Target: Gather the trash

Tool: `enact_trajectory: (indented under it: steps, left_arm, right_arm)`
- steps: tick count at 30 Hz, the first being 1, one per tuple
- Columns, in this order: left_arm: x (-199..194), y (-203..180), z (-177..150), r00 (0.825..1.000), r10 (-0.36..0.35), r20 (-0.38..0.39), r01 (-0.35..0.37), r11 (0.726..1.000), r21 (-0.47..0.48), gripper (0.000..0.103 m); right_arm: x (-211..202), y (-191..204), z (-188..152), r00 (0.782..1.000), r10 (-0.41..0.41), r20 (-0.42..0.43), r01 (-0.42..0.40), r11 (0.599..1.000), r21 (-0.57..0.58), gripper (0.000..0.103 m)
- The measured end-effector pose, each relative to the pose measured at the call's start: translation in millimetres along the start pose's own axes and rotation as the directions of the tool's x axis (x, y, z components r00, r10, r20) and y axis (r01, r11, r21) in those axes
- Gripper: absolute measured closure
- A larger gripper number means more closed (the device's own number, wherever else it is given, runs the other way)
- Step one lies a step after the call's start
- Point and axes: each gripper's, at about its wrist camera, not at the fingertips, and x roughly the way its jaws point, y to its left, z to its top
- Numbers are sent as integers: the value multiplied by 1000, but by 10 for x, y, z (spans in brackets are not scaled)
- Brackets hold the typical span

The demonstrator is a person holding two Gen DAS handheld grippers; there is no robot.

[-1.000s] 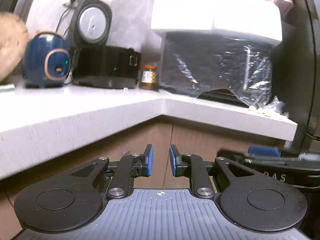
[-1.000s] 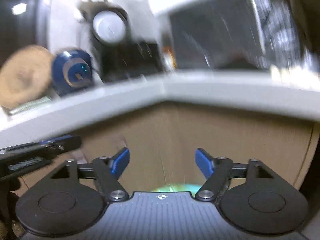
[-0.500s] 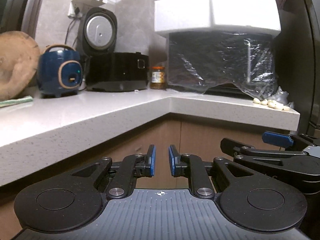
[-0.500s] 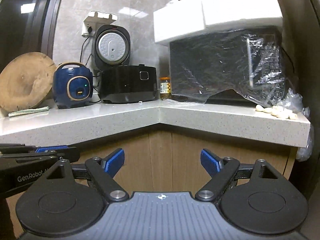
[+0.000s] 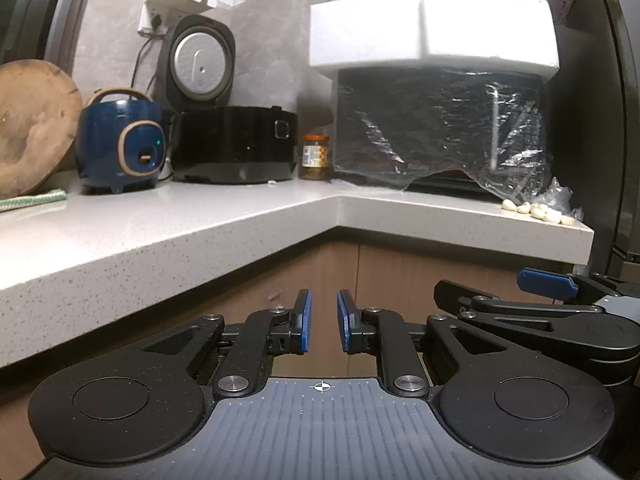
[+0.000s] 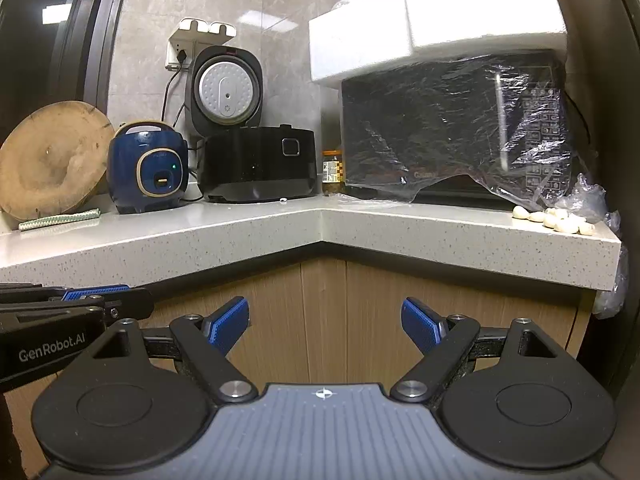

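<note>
left gripper (image 5: 322, 322), jaws nearly together and empty, and right gripper (image 6: 325, 325), just spread wide and empty, both below the countertop (image 6: 240, 236) corner; garlic cloves (image 6: 560, 218) at its right end

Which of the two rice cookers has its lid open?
The black rice cooker, its lid raised against the wall; the small blue rice cooker beside it is closed.

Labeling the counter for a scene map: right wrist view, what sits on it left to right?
Wooden board → blue cooker → black cooker → jar → wrapped microwave → garlic cloves.
</note>
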Motion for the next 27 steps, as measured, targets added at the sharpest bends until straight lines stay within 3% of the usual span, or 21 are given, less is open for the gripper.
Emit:
enact_trajectory:
  steps: [27]
  left_arm:
    - [-22, 10, -13, 1000, -11, 3, 11, 1000, 4, 85]
  right_arm:
    - [10, 37, -20, 1000, 14, -8, -14, 1000, -9, 17]
